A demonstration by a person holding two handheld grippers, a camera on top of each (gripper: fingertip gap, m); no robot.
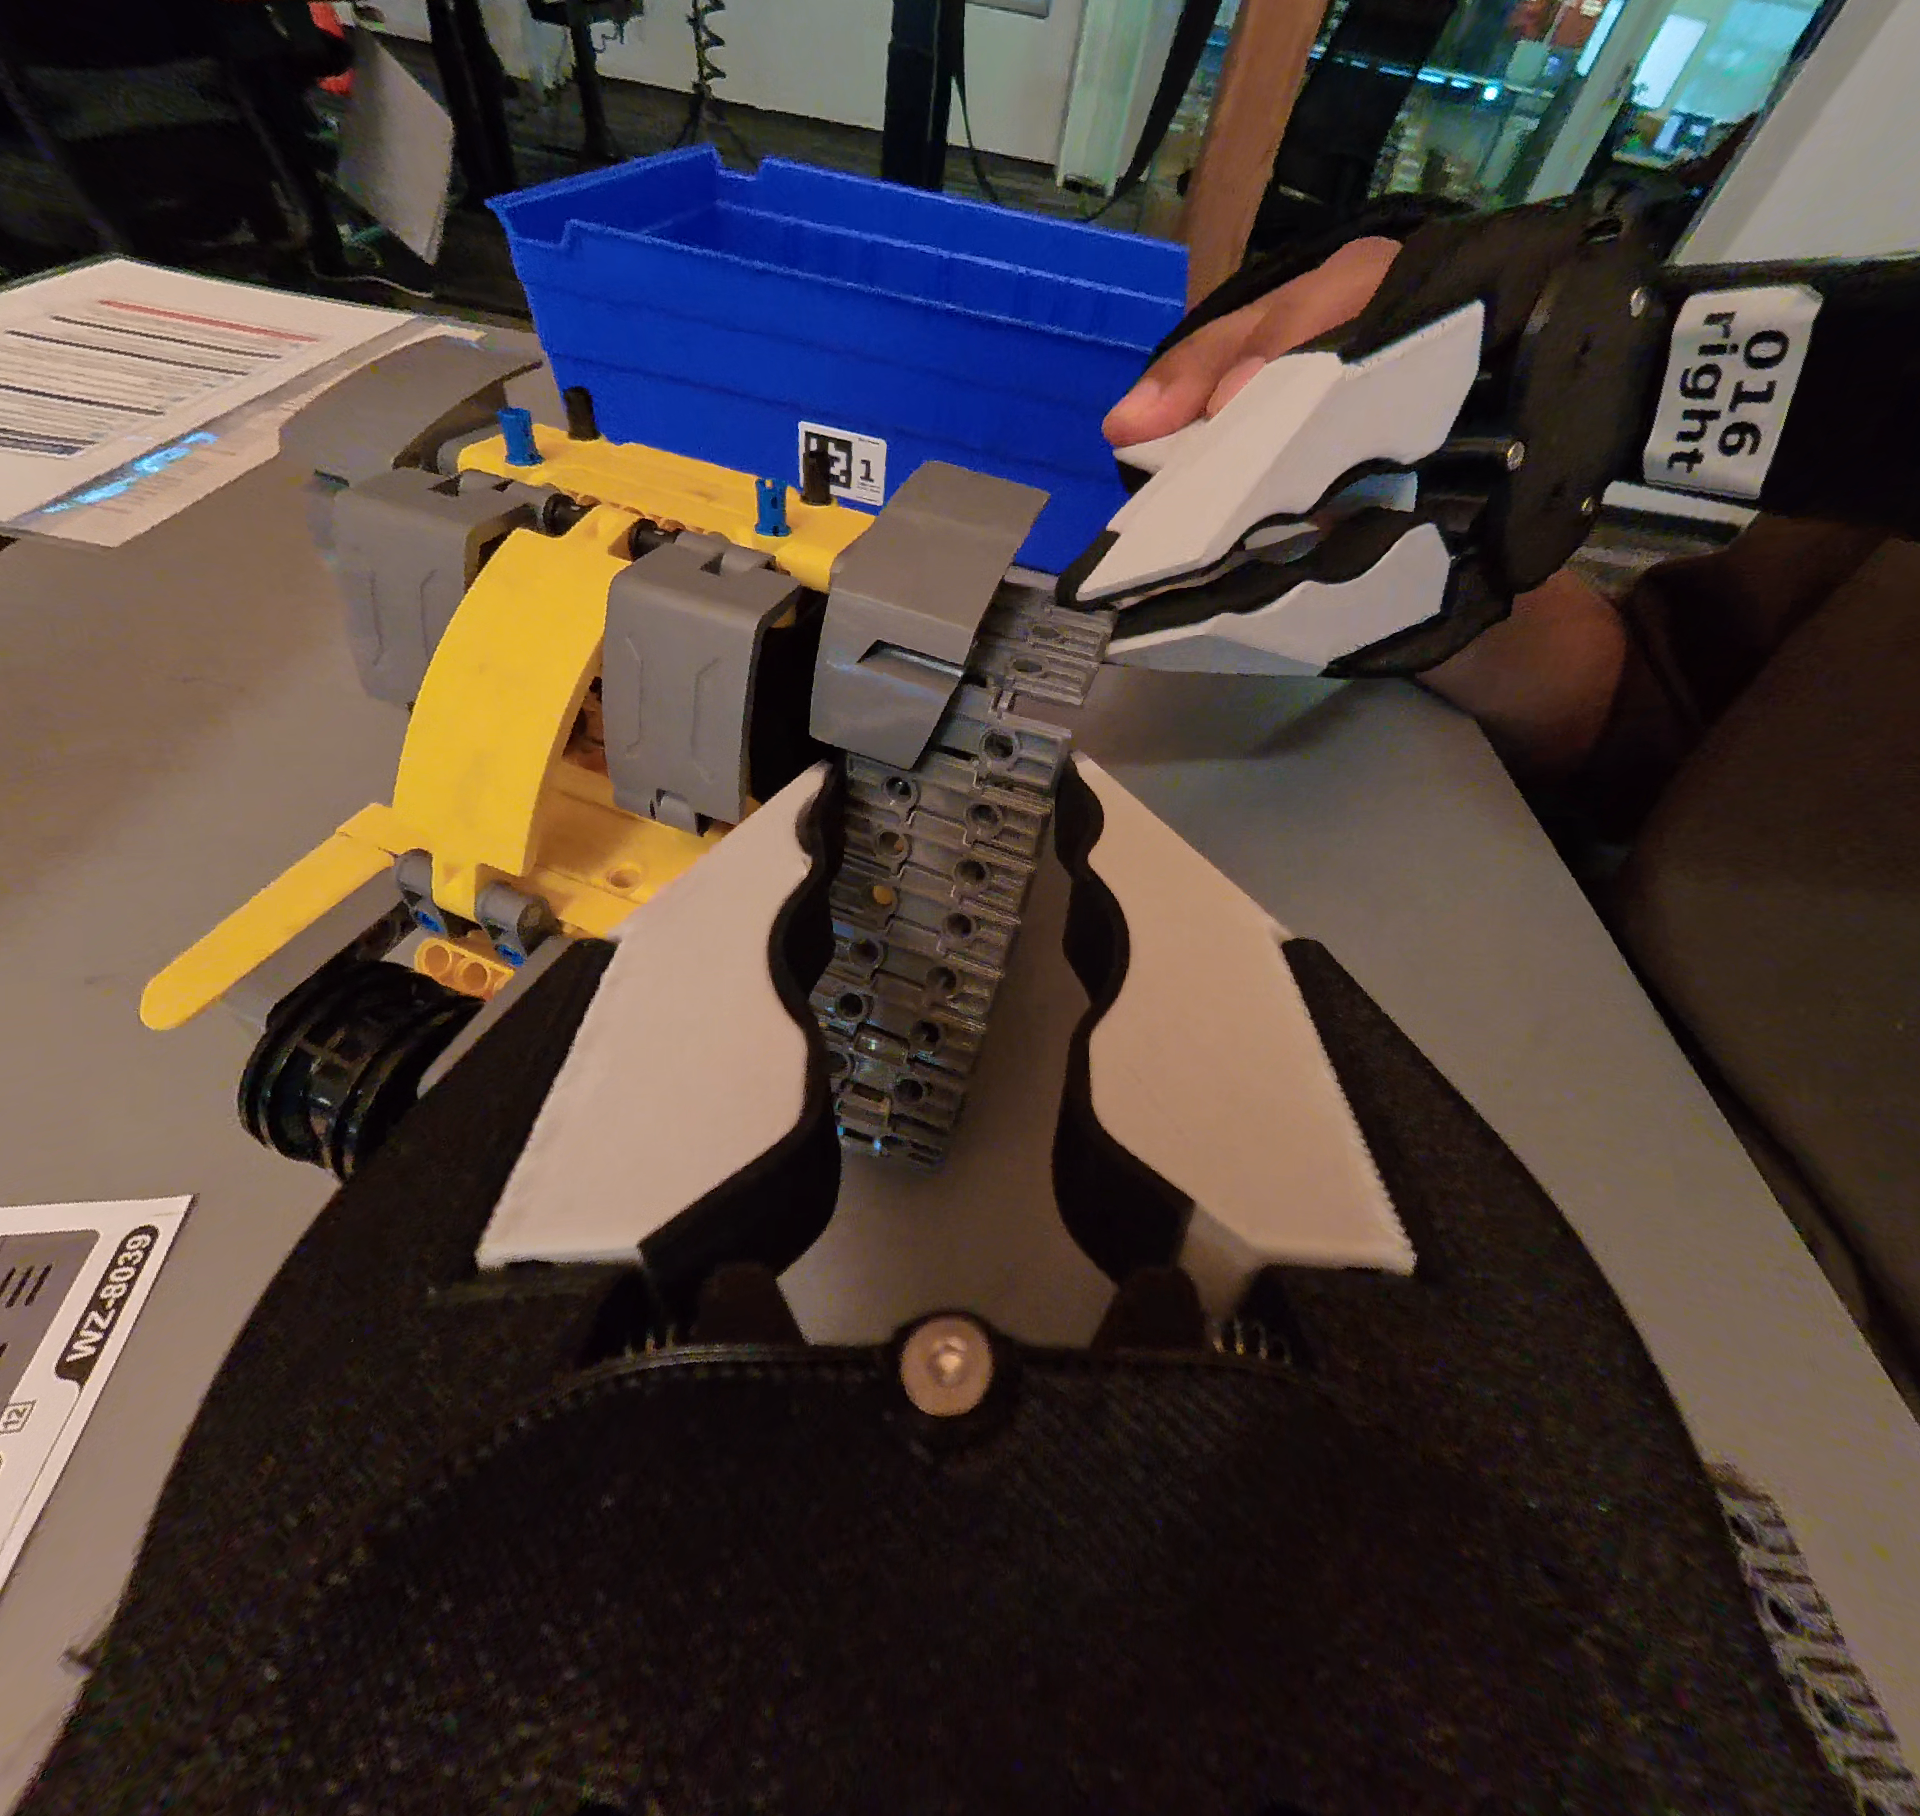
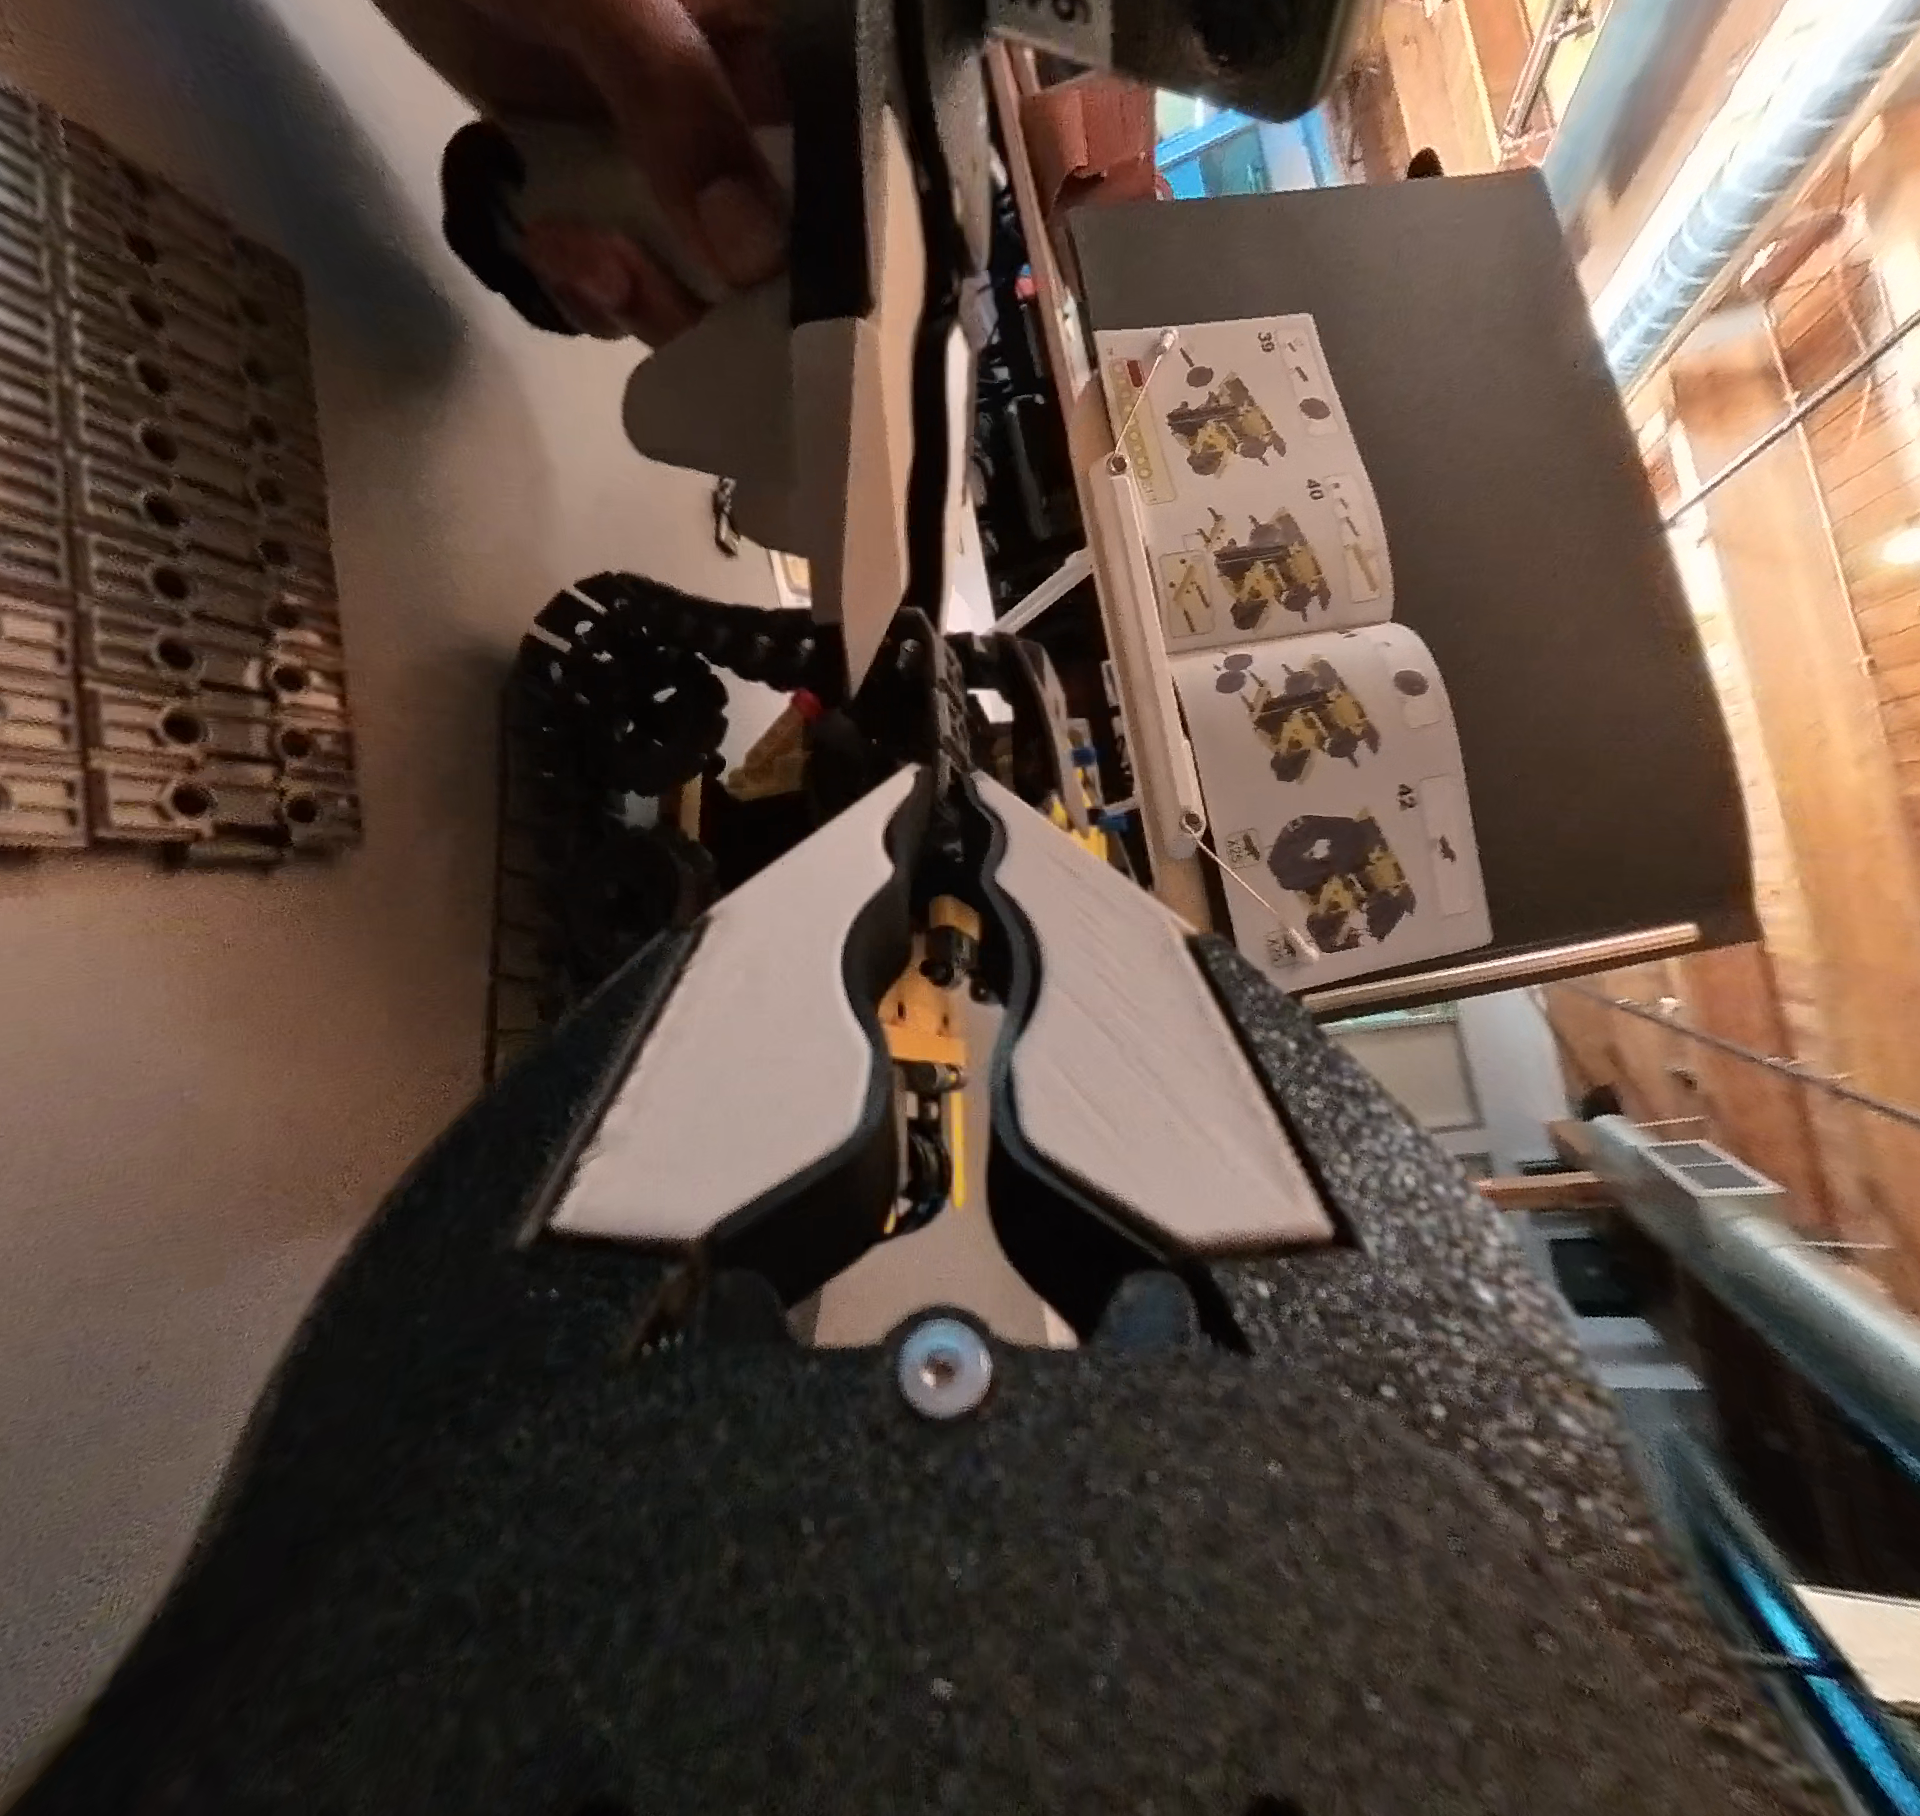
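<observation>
A yellow and grey brick-built vehicle (image 1: 499, 686) stands on the grey table (image 1: 156, 779), with a grey link track (image 1: 935, 914) running down its right side. My left gripper (image 1: 945, 779) straddles this track from above, and both fingers press its edges. My right gripper (image 1: 1086, 618) comes in sideways from the right, with its tips closed on the far upper end of the track. In the right wrist view my right gripper (image 2: 945, 795) pinches a dark track link (image 2: 940, 727), and the left gripper (image 2: 883, 613) reaches the same track from above.
A blue bin (image 1: 831, 312) stands just behind the vehicle. Printed sheets (image 1: 135, 374) lie at the back left and a sticker sheet (image 1: 73, 1351) at the front left. A separate track piece (image 2: 166, 519) lies on the table. An open instruction booklet (image 2: 1288, 623) sits on a stand. Less than 4 cm separates the two grippers' tips.
</observation>
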